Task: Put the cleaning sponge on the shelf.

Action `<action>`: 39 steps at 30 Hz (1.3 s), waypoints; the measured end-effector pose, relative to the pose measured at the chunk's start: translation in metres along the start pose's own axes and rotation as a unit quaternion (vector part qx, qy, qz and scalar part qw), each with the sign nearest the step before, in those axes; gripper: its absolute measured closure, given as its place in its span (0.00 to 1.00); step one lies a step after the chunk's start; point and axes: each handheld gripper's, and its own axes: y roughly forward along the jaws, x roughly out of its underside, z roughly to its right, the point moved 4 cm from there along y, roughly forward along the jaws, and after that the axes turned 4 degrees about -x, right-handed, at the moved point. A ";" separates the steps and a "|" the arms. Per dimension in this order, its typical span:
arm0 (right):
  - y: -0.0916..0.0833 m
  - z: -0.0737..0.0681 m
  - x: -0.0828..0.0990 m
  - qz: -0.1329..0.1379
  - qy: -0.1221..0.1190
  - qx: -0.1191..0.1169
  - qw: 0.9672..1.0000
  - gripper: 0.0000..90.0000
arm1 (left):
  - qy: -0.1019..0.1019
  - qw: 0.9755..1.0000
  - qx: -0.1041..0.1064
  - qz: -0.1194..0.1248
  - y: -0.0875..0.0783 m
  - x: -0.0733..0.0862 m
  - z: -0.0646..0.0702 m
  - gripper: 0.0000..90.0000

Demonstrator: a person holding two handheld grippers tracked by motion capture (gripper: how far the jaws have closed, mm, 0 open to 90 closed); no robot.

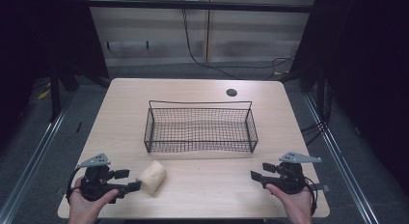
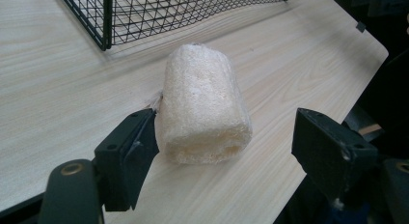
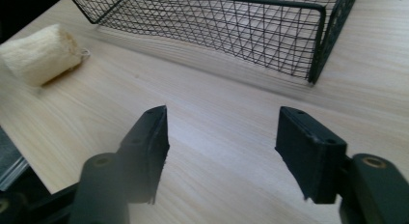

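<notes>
The left gripper (image 1: 126, 180), lower left, has its jaws spread around a loofah (image 1: 152, 177), one jaw touching it. The right gripper (image 1: 260, 172), lower right, is spread and empty below the basket (image 1: 200, 147).

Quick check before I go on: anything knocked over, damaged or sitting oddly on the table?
Nothing stands out. The wire basket sits upright and square mid-table, and it looks empty. The loofah sponge lies on its side in front of it, intact, between the open jaws of the left gripper. The right gripper is open over bare wood.
</notes>
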 end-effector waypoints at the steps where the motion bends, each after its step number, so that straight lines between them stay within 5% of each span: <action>1: 0.000 0.000 0.000 -0.001 0.000 -0.001 1.000 0.38 | 0.000 1.000 0.000 0.000 -0.001 0.000 0.000 0.27; 7: -0.001 -0.005 0.001 -0.002 0.006 -0.010 1.000 0.38 | -0.005 1.000 0.008 0.005 -0.005 -0.003 0.001 0.29; 15: 0.001 -0.005 0.002 -0.008 0.016 -0.027 0.999 0.31 | 0.018 1.000 0.015 0.002 -0.012 -0.012 0.008 0.37; 17: 0.001 -0.005 0.002 -0.011 0.016 -0.022 1.000 0.31 | 0.007 1.000 0.021 0.002 -0.012 -0.014 0.010 0.38; 24: 0.002 -0.004 0.002 -0.015 0.021 -0.026 0.999 0.29 | 0.017 0.998 0.018 -0.051 -0.003 -0.019 0.013 0.34; 29: 0.003 -0.004 0.003 -0.018 0.019 -0.025 0.999 0.28 | 0.034 0.995 0.001 -0.093 0.001 -0.029 0.014 0.34; 39: 0.006 -0.004 0.004 -0.027 0.020 -0.030 0.999 0.23 | 0.016 0.992 -0.012 -0.123 0.011 -0.040 0.002 0.35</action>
